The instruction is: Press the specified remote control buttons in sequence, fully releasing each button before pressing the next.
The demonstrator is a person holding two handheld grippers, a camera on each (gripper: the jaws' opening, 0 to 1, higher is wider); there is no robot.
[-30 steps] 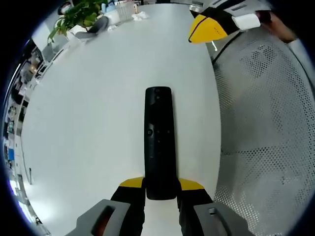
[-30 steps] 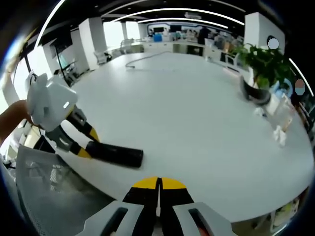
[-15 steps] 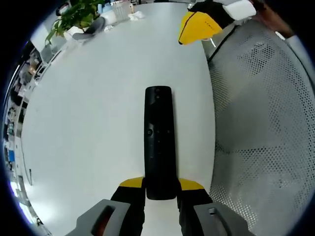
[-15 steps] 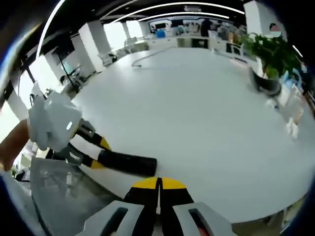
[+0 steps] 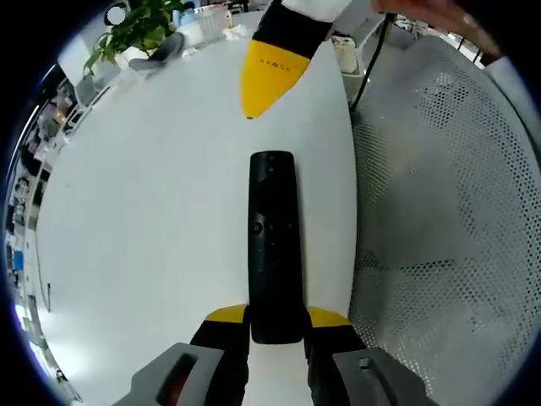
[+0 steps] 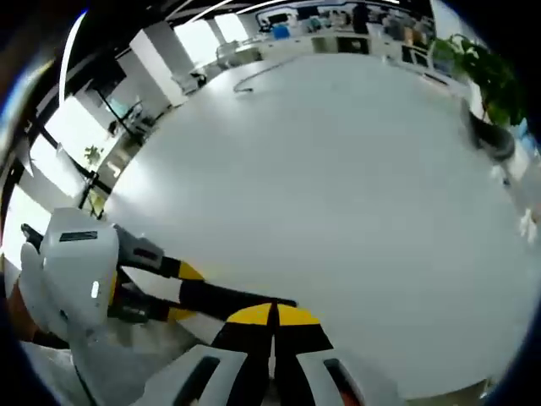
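Note:
A long black remote control [image 5: 273, 241] lies on the white table [image 5: 152, 186], its near end clamped between the yellow-tipped jaws of my left gripper [image 5: 275, 320], which is shut on it. My right gripper [image 5: 269, 80] comes in from the top of the left gripper view, its yellow tips together, hovering just beyond the remote's far end. In the right gripper view my right gripper [image 6: 274, 315] is shut with nothing in it, right over the remote [image 6: 228, 298], which the left gripper [image 6: 161, 288] holds from the left.
A white perforated mesh surface [image 5: 448, 220] borders the table's right edge. A potted plant [image 5: 135, 25] and small items stand at the table's far end; the plant [image 6: 490, 80] also appears at right. A cable [image 6: 254, 80] lies far across the table.
My right gripper has swung from the table's right edge to over the remote's far end. The left gripper and remote have held still.

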